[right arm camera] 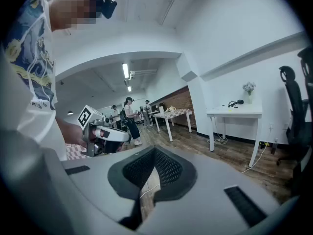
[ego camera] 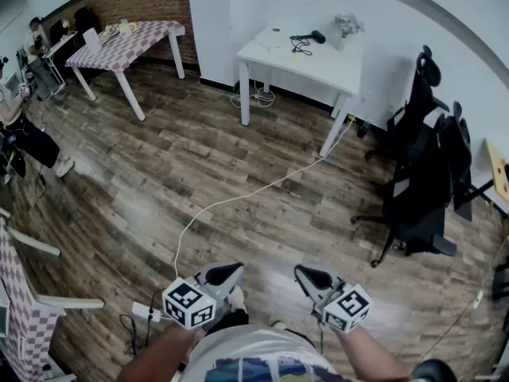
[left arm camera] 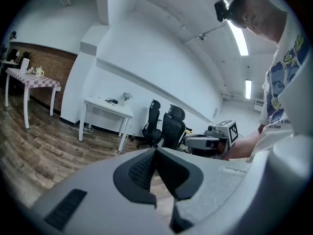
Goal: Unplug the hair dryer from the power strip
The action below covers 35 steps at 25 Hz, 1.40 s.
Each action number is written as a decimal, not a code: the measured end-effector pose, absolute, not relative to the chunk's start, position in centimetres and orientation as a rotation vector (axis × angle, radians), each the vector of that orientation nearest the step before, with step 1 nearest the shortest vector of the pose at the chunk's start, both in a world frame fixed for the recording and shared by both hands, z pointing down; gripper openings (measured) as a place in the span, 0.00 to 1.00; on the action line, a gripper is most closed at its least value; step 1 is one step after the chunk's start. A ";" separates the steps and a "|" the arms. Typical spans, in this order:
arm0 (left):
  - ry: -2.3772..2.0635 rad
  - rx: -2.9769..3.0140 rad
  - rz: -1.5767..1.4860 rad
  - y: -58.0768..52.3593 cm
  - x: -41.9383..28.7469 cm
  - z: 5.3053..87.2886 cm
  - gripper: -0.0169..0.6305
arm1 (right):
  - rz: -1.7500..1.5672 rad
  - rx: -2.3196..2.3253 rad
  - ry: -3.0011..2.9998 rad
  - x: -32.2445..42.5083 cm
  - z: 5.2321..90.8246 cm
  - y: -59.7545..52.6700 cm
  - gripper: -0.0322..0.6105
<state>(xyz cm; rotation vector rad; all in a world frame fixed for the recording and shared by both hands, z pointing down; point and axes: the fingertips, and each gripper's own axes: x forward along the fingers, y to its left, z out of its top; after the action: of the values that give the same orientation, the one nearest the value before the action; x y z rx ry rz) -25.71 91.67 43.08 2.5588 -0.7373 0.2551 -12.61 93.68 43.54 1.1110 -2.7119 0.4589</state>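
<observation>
The black hair dryer [ego camera: 307, 37] lies with its cord on a white table [ego camera: 318, 62] by the far wall; it also shows small as the hair dryer [left arm camera: 112, 101] and the hair dryer [right arm camera: 236, 103] in the two gripper views. A white cable [ego camera: 238, 197] runs from that table across the wood floor to a white power strip [ego camera: 144, 312] beside my feet. Held low in front of my body, my left gripper [ego camera: 229, 273] and right gripper [ego camera: 306, 275] are both shut with nothing in them. In the gripper views the left gripper [left arm camera: 155, 153] and right gripper [right arm camera: 154, 153] show their pads pressed together, far from the dryer.
Black office chairs [ego camera: 421, 173] stand at the right near the wall. A checkered table [ego camera: 131, 38] sits at the far left with people beside it. A checkered chair [ego camera: 24, 317] is close on my left. Flowers in a vase [ego camera: 346, 26] stand on the white table.
</observation>
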 end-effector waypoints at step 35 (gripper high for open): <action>-0.694 2.610 0.435 54.6 -14.6 42.4 0.03 | 0.467 1.121 -2.760 -3.4 43.0 54.8 0.14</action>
<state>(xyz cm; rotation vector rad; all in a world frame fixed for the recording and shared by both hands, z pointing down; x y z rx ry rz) -14.58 54.56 42.43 2.6100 -0.6943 0.4348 -3.43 54.84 43.03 1.1208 -2.7599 0.4672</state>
